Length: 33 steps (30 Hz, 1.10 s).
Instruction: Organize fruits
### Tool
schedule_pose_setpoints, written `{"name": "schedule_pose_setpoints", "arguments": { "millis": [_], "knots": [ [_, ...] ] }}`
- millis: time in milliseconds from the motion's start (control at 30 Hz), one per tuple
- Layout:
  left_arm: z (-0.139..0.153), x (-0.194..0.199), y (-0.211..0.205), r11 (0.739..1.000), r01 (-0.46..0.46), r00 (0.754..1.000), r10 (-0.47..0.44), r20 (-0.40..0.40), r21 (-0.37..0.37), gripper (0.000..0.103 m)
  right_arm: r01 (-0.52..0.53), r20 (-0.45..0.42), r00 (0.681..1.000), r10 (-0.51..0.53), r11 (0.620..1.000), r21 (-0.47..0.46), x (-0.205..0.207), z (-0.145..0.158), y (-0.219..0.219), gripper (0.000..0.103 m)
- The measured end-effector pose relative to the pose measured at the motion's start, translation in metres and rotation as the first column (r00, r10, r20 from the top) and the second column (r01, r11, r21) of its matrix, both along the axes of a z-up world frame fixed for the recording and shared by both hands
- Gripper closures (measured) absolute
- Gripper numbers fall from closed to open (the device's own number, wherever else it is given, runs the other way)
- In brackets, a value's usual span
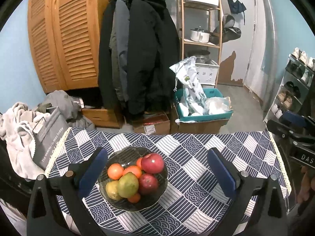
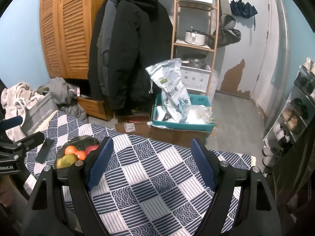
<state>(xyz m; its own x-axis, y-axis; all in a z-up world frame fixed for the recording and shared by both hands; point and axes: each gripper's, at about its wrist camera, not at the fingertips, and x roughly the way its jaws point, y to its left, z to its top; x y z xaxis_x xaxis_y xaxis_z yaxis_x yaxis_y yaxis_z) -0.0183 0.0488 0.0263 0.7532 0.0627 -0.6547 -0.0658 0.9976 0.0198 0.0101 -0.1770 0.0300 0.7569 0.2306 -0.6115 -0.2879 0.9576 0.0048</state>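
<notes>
A dark glass bowl sits on the blue-and-white patterned tablecloth. It holds two red apples, two green pears and several oranges. My left gripper hovers over the table, open, its blue pads wide apart; the bowl lies just inside the left pad. My right gripper is open over bare cloth, to the right of the bowl, which its left finger partly hides. Neither gripper holds anything.
The table's far edge drops to a floor crowded with cardboard boxes and a teal crate. Laundry and a grey bag lie at the left. A shoe rack stands at the right. The other gripper shows at the right edge.
</notes>
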Motion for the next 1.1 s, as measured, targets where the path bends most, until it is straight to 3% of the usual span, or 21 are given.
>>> {"name": "schedule_pose_setpoints", "arguments": {
  "millis": [1100],
  "knots": [
    [-0.0001,-0.0041,0.0021,0.999,-0.039,0.999,0.039,0.001,0.001,0.001,-0.003,-0.004,1.000,0.003,1.000,-0.004,-0.0007,-0.0006,-0.0030,0.023]
  ]
}}
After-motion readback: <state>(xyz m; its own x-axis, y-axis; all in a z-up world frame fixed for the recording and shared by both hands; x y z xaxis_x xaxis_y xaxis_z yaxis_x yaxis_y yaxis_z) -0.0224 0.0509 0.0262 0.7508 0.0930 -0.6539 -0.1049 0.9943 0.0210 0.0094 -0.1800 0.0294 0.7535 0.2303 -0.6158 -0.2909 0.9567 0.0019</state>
